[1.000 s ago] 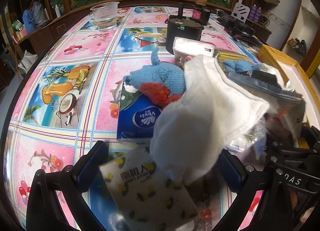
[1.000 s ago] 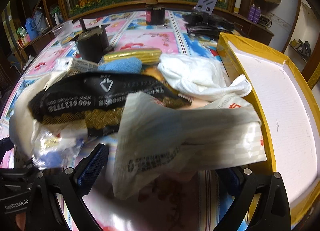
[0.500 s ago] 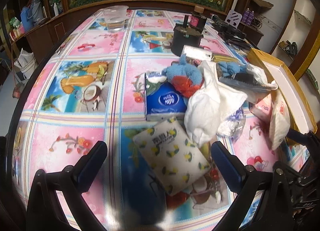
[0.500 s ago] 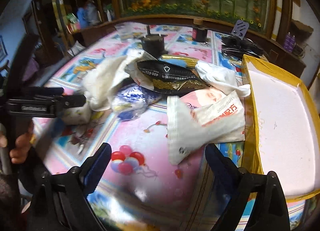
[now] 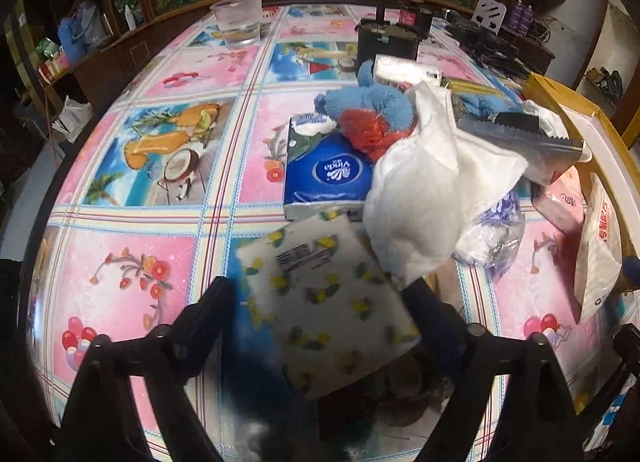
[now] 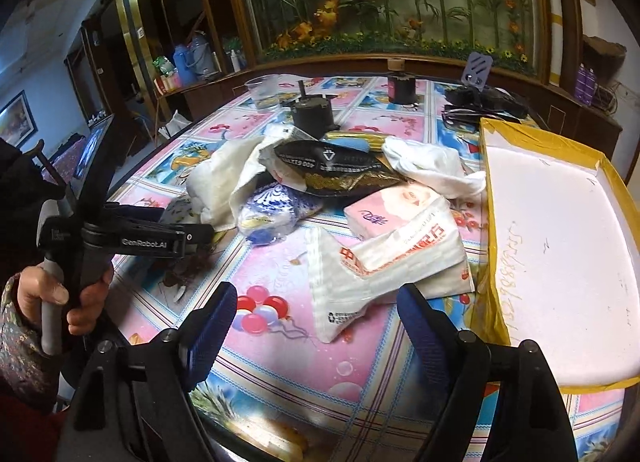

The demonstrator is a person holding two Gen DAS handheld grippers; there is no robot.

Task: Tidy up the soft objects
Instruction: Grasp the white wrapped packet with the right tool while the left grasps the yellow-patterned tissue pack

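Left gripper (image 5: 318, 308): jaws are closing around the lemon-print tissue pack (image 5: 328, 310), which is now seen between the pads instead of ahead of them as half a second ago; firm contact cannot be confirmed. Just beyond it the blue tissue pack (image 5: 326, 174) and white cloth (image 5: 432, 190) are piled, with the blue plush toy (image 5: 372, 110) behind.

Right gripper (image 6: 316, 326): jaws are closing, nothing is held. The white printed bag (image 6: 384, 262), gripped between the pads a second ago, is now seen lying on the table (image 6: 288, 350) just ahead. The open cardboard box (image 6: 560, 262) is to its right.
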